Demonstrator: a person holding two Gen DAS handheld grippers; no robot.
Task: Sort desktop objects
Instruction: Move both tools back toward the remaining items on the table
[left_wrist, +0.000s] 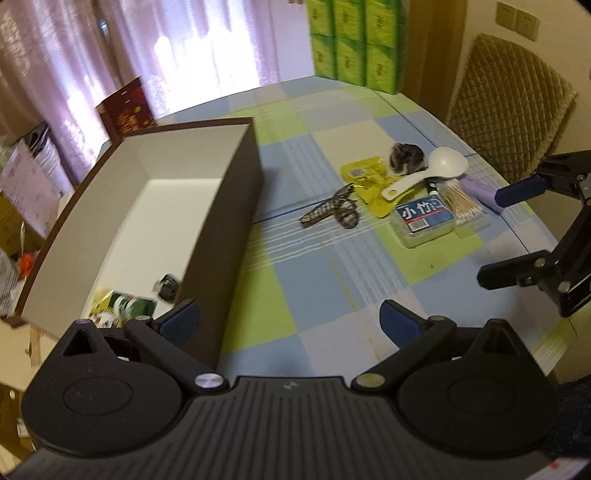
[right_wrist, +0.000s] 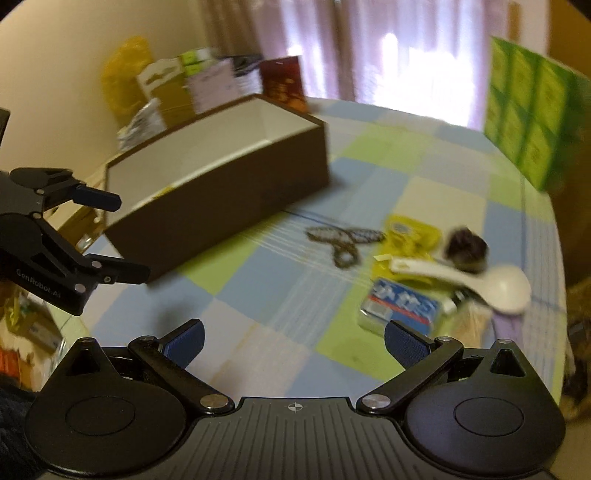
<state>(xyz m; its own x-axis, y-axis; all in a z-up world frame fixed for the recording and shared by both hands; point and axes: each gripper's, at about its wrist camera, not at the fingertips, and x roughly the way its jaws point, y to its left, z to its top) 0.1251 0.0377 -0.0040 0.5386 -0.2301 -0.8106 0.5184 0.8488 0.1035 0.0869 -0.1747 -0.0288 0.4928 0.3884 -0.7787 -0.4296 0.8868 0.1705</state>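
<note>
Desktop objects are lying in two groups at this moment. A few, one green-labelled item (left_wrist: 131, 303) and one small dark item (left_wrist: 168, 286), are already sitting on the floor of the brown box (left_wrist: 221, 206), at its near end, just ahead and to the left of the left claw (left_wrist: 290, 319); their exact nature is too unclear to name.

The larger share is waiting on the checked tablecloth (left_wrist: 314, 280). Ahead and to the right of the left claw, and directly ahead of the right claw (right_wrist: 293, 338), a cluster is resting close together: patterned scissors (right_wrist: 343, 242), a yellow packet (right_wrist: 410, 232), a dark fluffy hair tie (right_wrist: 465, 247), a white rice spoon (right_wrist: 491, 284) lying across the pile, a blue-labelled clear case (right_wrist: 402, 304), a bundle of cotton swabs (left_wrist: 461, 201) and a purple item (left_wrist: 484, 192) at the far edge. The scissors are lying nearest the box, apart from it.

Both claws are hanging above the table with jaws spread wide and nothing between the pads. The left one is hovering beside the near corner of the box; the right one is hovering short of the clear case.

Judgement: sorting is under way but well short of half done, as most items are remaining outside the box.
</note>
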